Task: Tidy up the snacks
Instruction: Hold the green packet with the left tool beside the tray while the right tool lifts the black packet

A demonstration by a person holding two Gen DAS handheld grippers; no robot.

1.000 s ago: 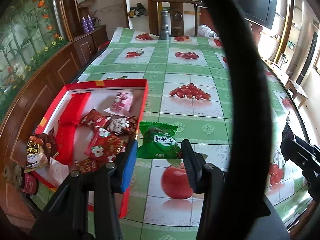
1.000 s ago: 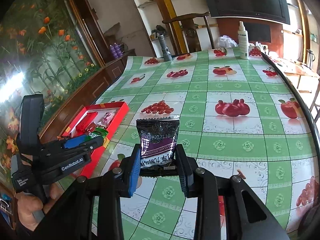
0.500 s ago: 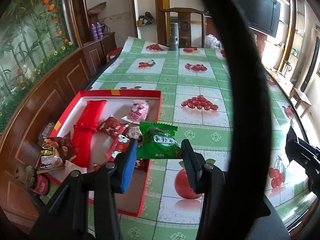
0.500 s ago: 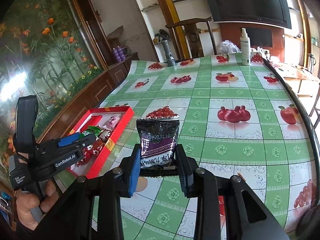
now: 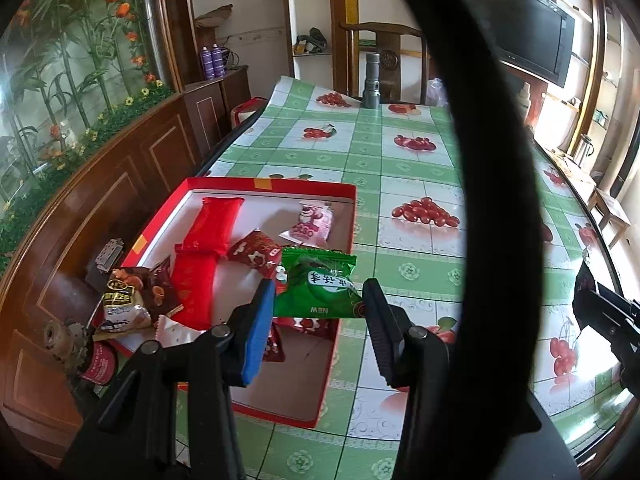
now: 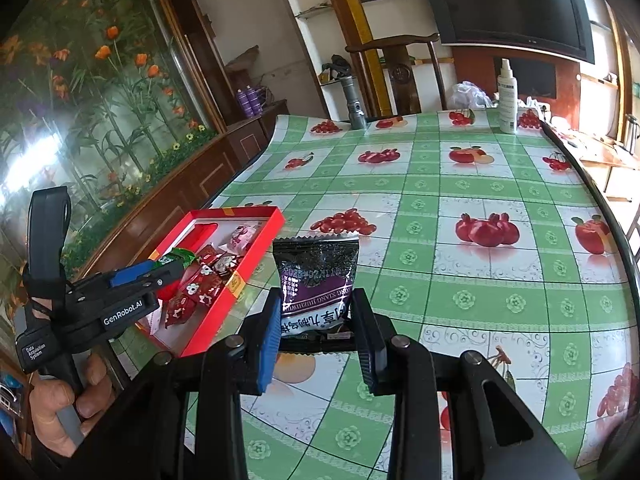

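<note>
My left gripper (image 5: 320, 312) is shut on a green snack packet (image 5: 318, 286) and holds it above the right part of a red box (image 5: 340, 190). The box contains several red wrapped snacks (image 5: 214, 226) and a pink-and-white packet (image 5: 314, 222). My right gripper (image 6: 316, 328) is shut on a dark purple-and-black snack packet (image 6: 318, 276), held upright over the tablecloth, to the right of the red box (image 6: 224, 302). In the right wrist view the left gripper (image 6: 160, 274) shows with the green packet (image 6: 180, 257) over the box.
A green checked tablecloth with fruit prints (image 6: 460, 208) covers the table. At its far end stand a grey flashlight (image 5: 371, 82), a white spray bottle (image 6: 507, 98) and a wooden chair (image 6: 400, 72). A wooden cabinet (image 5: 100, 184) runs along the left. A hand (image 6: 60, 408) grips the left tool.
The left gripper with the green packet has moved left, from beside the box's right wall to over its inside. The right gripper with the dark packet has stayed nearly still.
</note>
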